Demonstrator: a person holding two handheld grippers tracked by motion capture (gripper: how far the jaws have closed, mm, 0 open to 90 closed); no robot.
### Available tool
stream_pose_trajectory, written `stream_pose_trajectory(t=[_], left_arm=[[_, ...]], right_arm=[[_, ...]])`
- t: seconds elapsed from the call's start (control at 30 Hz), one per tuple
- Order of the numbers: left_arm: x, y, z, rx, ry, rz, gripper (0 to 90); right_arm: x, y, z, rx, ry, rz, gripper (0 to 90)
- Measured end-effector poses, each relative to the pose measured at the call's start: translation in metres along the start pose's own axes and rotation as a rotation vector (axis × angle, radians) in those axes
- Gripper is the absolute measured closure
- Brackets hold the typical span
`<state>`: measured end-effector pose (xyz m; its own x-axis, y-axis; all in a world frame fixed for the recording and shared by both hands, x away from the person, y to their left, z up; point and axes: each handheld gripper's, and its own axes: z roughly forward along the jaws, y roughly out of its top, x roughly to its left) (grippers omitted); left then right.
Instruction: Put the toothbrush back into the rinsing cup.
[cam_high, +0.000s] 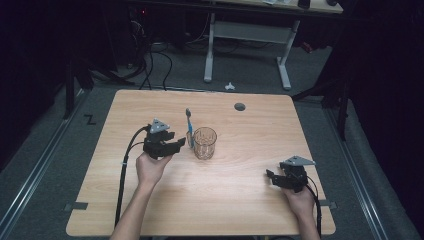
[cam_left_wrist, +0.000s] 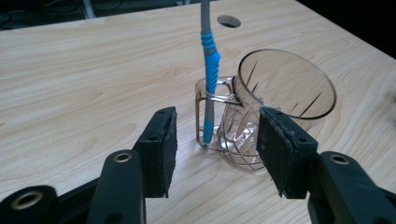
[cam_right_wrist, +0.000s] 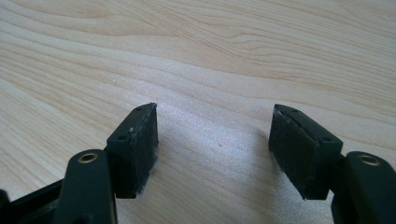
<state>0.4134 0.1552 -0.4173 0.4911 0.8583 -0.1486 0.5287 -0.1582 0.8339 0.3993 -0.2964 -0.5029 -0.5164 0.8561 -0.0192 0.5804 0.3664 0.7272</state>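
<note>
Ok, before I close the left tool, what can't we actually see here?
- Toothbrush head: cut off by the top edge in the left gripper view; too small in the high view.
- Cup base: partly hidden behind the left tool pad.
- Right tool: faces bare table.

Wooden table (cam_high: 240, 200); round hole (cam_high: 240, 106) near far edge.

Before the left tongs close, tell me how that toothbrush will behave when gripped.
The toothbrush is thin and probably light. Its ribbed blue grip should resist slipping. It stands upright through the cup's handle, so a sideways pull may tip the clear cup.
</note>
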Motion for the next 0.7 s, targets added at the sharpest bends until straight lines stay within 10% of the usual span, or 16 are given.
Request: stream_pose_trajectory(t=[0.7], left_arm=[[-0.001,-0.008,-0.019,-0.037,0.023,-0.014,48.9]], right_arm=[[0.0,0.0,0.0,0.0,0.0,0.0,33.4]])
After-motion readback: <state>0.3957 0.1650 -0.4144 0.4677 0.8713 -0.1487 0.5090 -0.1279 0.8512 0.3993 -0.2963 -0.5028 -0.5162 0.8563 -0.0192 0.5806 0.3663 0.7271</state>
